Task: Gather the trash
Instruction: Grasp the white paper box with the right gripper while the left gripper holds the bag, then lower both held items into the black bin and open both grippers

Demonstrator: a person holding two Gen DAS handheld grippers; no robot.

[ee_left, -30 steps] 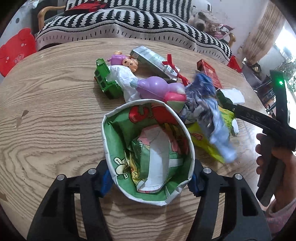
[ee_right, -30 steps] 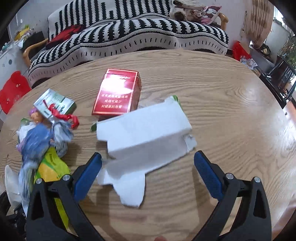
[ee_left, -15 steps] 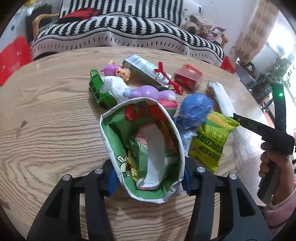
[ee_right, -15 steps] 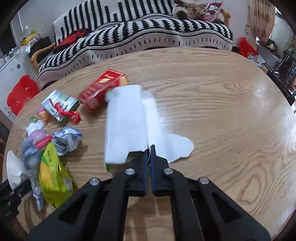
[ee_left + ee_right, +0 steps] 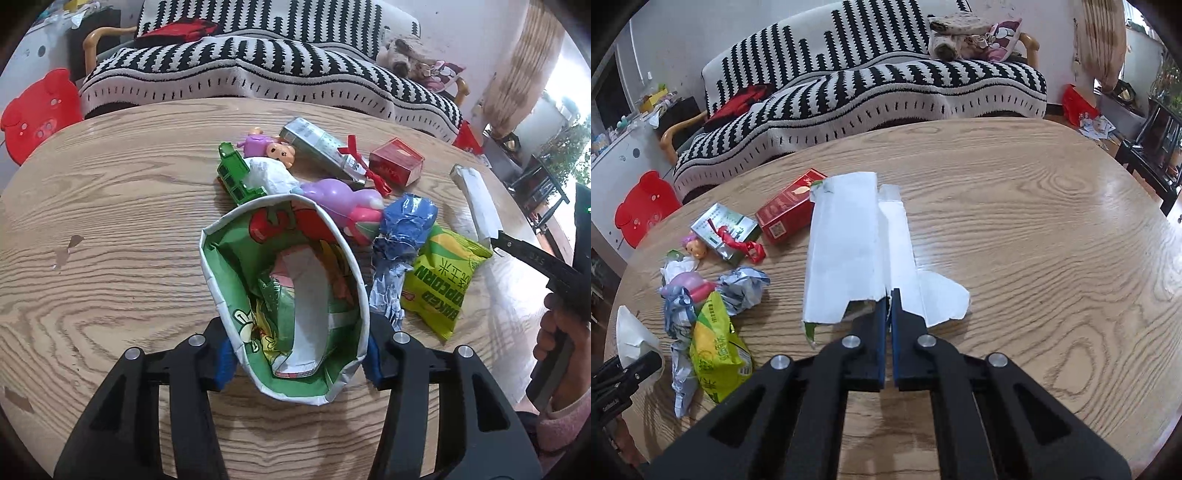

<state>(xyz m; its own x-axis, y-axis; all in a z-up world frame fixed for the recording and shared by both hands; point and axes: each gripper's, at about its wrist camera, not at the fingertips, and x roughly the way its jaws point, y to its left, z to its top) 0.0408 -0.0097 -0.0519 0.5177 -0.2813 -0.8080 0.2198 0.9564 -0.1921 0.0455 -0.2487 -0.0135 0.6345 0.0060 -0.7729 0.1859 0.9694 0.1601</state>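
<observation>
The flattened white cardboard carton [image 5: 849, 251] is pinched at its near edge between the pressed-together jaws of the right gripper [image 5: 889, 295], stretching away from them over the round wooden table [image 5: 1052, 236]. The left gripper [image 5: 297, 352] clamps the open green-printed paper bag [image 5: 236, 299] by both sides, wrappers showing inside. Just beyond and right of those jaws lie a crumpled blue-white wrapper [image 5: 402, 236] and a yellow-green popcorn packet [image 5: 443, 284]; farther off, a red box [image 5: 397, 164].
</observation>
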